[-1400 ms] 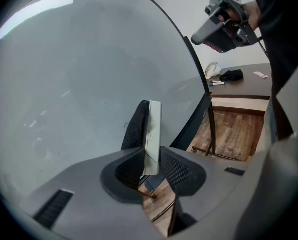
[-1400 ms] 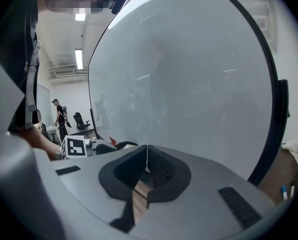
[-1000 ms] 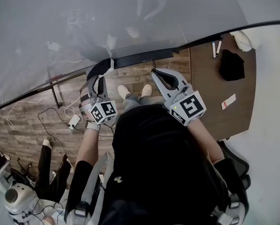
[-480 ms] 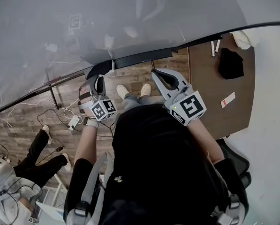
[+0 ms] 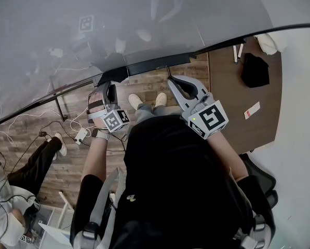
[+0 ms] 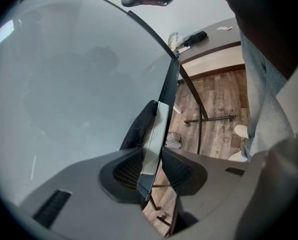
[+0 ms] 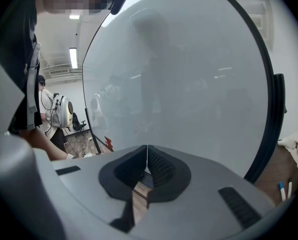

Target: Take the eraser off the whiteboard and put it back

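Note:
The whiteboard (image 5: 144,25) fills the top of the head view, with a black tray strip (image 5: 155,62) along its lower edge. My left gripper (image 5: 106,91) is at that edge. In the left gripper view the eraser (image 6: 156,129), a thin pale slab with a black felt side, stands edge-on between the left gripper (image 6: 151,166) jaws, against the board (image 6: 79,84). Those jaws have just been opening, and a thin gap shows beside the eraser. My right gripper (image 5: 171,81) is held in front of the board (image 7: 188,74). The right gripper (image 7: 147,159) is shut with nothing in it.
A brown table stands at the right with a black pouch (image 5: 256,70), markers (image 5: 239,51), a white cloth (image 5: 269,43) and a white card (image 5: 252,111). Another person (image 5: 35,165) sits low at the left. Cables and a power strip (image 5: 82,135) lie on the wood floor.
My left gripper has sunk a little along the board's lower edge and rolled. The person at the lower left has shifted. The right gripper has stayed in place.

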